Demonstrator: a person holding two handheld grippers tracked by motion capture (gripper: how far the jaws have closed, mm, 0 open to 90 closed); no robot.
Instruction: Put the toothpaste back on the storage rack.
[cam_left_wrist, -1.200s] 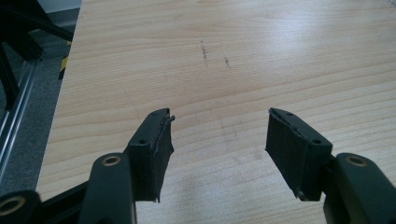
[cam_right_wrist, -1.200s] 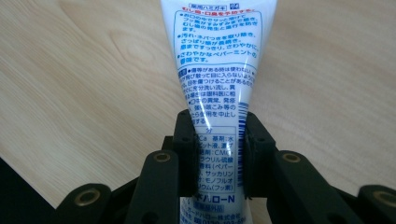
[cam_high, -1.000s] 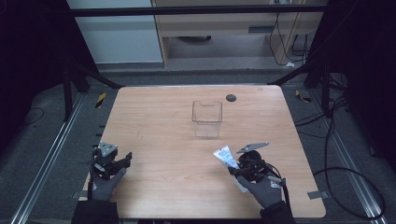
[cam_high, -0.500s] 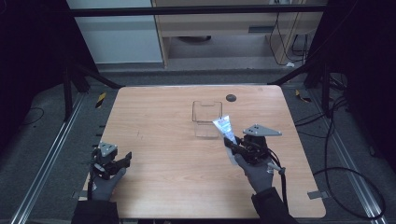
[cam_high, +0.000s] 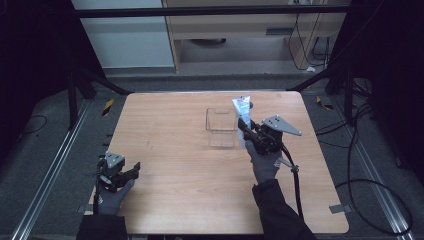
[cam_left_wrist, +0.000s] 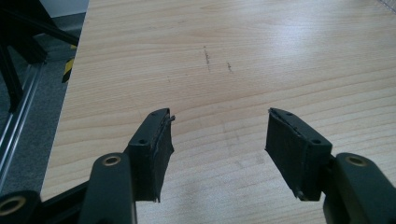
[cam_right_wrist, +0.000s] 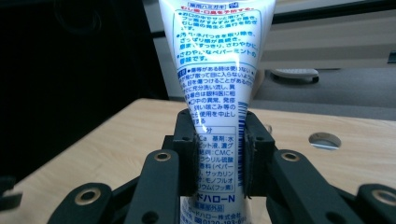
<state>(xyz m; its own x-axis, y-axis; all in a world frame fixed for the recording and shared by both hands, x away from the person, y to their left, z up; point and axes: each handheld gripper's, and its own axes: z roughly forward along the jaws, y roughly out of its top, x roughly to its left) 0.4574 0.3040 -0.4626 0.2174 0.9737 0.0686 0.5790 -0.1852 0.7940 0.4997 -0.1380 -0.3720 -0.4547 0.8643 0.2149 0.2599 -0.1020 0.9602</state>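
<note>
Both pads (cam_right_wrist: 189, 154) of right tongs (cam_right_wrist: 218, 156) on tube (cam_right_wrist: 215, 60)

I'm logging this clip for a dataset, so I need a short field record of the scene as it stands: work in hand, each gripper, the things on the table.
work in hand: carrying a tube toward a clear container
right gripper: shut on the tube, raised beside the container
tube: white with blue print, upright, flat end up
clear container: open-topped, nothing visible in it, mid-table
left gripper: open, nothing between the jaws, low at the table's near left corner
table: light wood, a round hole near its far edge
</note>
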